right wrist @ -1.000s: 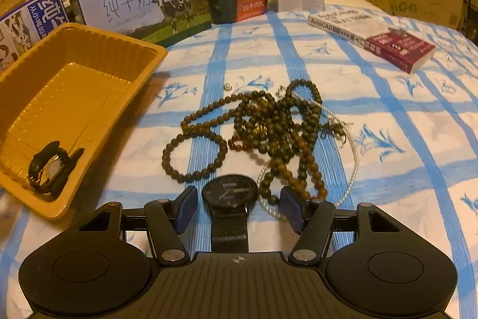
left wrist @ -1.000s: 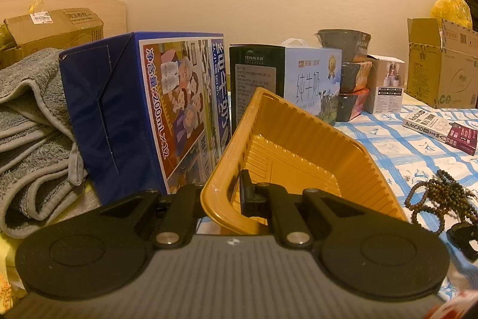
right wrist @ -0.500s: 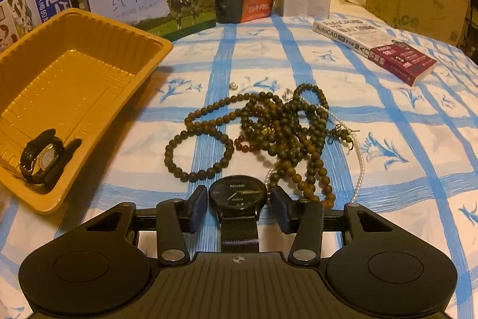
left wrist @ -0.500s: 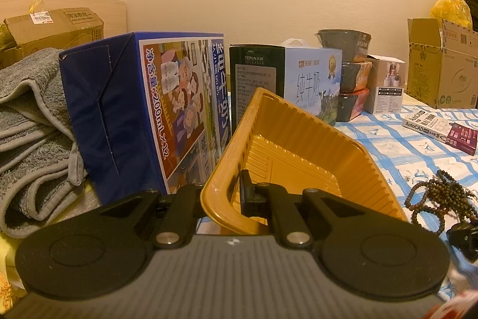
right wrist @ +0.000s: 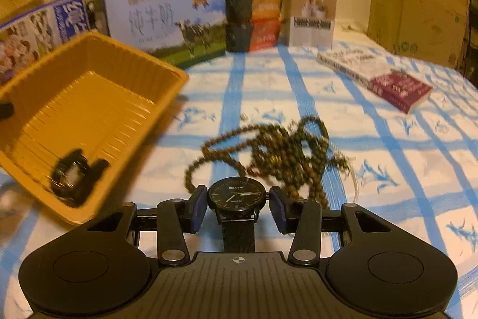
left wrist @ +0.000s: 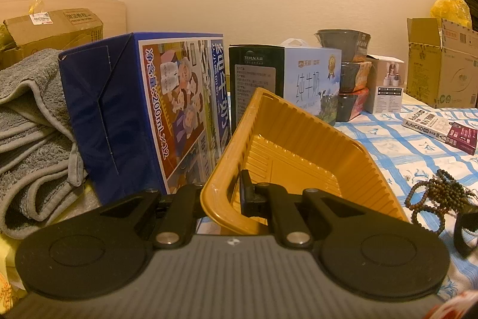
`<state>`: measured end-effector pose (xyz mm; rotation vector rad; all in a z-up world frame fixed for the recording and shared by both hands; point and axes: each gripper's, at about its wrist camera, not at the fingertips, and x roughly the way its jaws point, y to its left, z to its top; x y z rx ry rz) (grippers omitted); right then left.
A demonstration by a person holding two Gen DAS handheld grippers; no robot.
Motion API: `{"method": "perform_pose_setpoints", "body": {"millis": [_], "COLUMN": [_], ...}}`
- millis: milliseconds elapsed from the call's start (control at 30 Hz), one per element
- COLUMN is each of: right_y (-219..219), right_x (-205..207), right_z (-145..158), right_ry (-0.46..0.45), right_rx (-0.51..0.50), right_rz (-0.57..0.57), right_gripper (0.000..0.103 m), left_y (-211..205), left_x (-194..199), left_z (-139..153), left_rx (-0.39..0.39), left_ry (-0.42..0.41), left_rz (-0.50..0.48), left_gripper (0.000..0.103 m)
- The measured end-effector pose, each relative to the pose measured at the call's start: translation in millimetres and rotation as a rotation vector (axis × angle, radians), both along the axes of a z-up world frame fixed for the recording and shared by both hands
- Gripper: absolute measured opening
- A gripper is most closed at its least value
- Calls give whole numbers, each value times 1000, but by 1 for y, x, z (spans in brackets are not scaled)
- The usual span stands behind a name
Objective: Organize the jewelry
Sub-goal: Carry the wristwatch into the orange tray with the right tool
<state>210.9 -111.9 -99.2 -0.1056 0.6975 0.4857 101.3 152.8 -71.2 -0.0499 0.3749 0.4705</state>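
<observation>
The bedsheet [right wrist: 298, 85], blue-checked and soft, is your work surface; expect anything set on it to sink slightly, which is probably why you tilt the tray instead of leaving it flat.

The yellow plastic tray [right wrist: 89, 97] is the collection point. Your left gripper [left wrist: 222, 193] is pinched on the near rim of the tray [left wrist: 298, 145], one finger outside the wall and one inside. This grip lifts the near edge toward the work, so the open mouth faces the jewelry and dropped items should slide to the low end.

The tangle of bead strands [right wrist: 277, 151] lies on the sheet to the right of the tray, well apart from it and not yet sorted. A thin pearl-like strand appears to run under it; the blur prevents certainty.

One wristwatch [right wrist: 74, 175] already rests in the low near corner of the tray.

The black quartz watch [right wrist: 237, 195] sits face-up between the fingers of your right gripper [right wrist: 237, 199]. The blue pads [right wrist: 198, 207] touch or almost touch the case on both sides, its strap running back toward the gripper body. Gripping across the case, not the strap, keeps the watch from swinging.

Judgement: the next step is carrying this watch to the tray. Confirm the grip is firm before lifting.
</observation>
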Motion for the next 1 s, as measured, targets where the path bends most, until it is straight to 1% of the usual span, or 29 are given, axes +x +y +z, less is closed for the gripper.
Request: {"method": "perform_pose_setpoints", "body": {"millis": [267, 400, 500, 633, 767, 900, 1000], "right_y": [26, 53, 76, 104, 125, 137, 139], "right_x": [-13, -16, -16, -15, -15, -17, -17], "right_z": [40, 62, 67, 59, 44, 27, 16], "right_ry": [-67, -86, -73, -26, 18, 50, 63], "right_rx": [95, 174, 237, 287, 304, 263, 233], "right_rz": [84, 166, 238, 304, 346, 370, 373], "right_gripper": [45, 45, 45, 45, 45, 45, 45], "left_y": [0, 0, -1, 1, 1, 2, 2], "left_x": [0, 0, -1, -1, -1, -1, -1], "left_z": [0, 0, 0, 0, 0, 0, 0], "left_rx": [-3, -7, -9, -12, -15, -16, -15], "left_ry": [0, 0, -2, -1, -2, -3, -1], "left_rz": [0, 4, 3, 3, 3, 4, 4], "left_gripper": [9, 9, 9, 9, 9, 9, 9]}}
